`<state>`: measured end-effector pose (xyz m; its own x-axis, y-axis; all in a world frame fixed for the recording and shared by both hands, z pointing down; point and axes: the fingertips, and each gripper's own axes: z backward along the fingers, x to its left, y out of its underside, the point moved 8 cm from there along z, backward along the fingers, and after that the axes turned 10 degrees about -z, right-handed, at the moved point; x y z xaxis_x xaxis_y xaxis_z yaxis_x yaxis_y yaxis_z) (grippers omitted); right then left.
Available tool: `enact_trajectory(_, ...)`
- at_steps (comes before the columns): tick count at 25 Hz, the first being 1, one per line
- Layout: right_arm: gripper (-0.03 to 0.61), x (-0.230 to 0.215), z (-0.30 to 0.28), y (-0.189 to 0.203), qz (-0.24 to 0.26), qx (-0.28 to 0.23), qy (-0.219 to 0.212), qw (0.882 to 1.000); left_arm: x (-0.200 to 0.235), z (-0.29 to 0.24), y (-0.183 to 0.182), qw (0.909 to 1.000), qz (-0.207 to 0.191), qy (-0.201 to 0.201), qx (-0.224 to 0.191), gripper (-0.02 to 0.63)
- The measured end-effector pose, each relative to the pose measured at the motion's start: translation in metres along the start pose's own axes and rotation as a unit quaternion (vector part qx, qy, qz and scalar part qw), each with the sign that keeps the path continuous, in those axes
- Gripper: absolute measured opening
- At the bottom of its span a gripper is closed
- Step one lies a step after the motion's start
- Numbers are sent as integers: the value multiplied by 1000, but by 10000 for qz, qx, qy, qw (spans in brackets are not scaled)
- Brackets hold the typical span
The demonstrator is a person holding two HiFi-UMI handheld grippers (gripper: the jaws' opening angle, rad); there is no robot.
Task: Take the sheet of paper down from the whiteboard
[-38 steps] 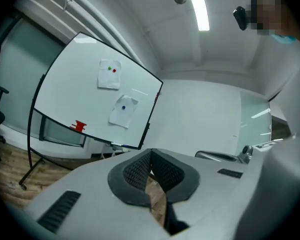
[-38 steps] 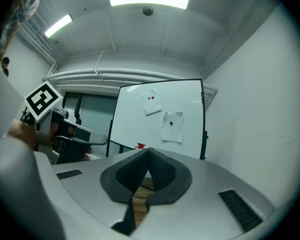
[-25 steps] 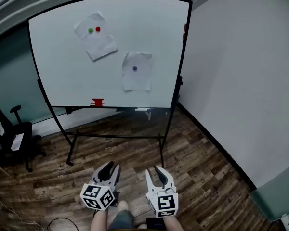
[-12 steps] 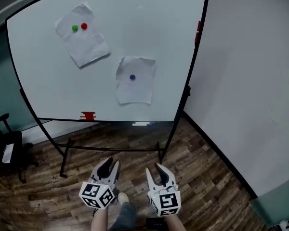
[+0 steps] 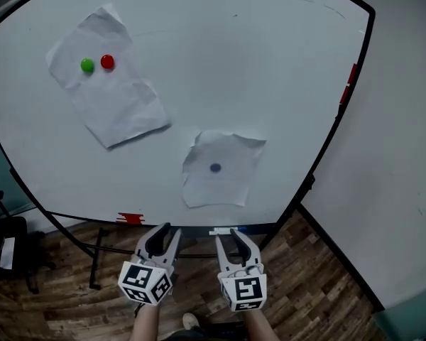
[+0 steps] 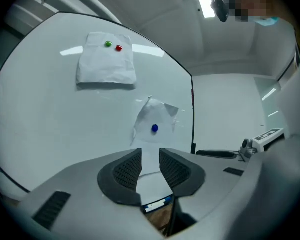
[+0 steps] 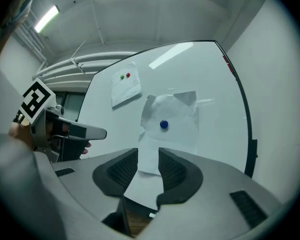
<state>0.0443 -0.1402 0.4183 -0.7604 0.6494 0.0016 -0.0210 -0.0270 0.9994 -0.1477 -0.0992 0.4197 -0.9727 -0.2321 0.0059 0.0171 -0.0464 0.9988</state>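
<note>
Paper (image 5: 231,187) under blue magnet (image 5: 215,168) hangs, long axis roughly vertical.

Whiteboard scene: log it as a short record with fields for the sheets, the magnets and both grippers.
whiteboard: two sheets pinned on it
upper sheet: upper left, tilted, under a green magnet and a red magnet
lower sheet: crumpled, under one blue magnet
left gripper: open, empty, apart from the board
right gripper: open, jaws have just been opening, empty, below the lower sheet
task: no sheet taken down yet
</note>
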Motion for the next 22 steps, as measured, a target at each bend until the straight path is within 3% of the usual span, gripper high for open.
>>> enact_trajectory(6,146,-9,-55,-7,124,-145,159,9997,37,-50,-3,9999,-44,160,-22,124)
enact_trajectory(22,155,-23,-120,-34,585,-846,321,9942,55,-110,-17,9986,-300,383,-206,115)
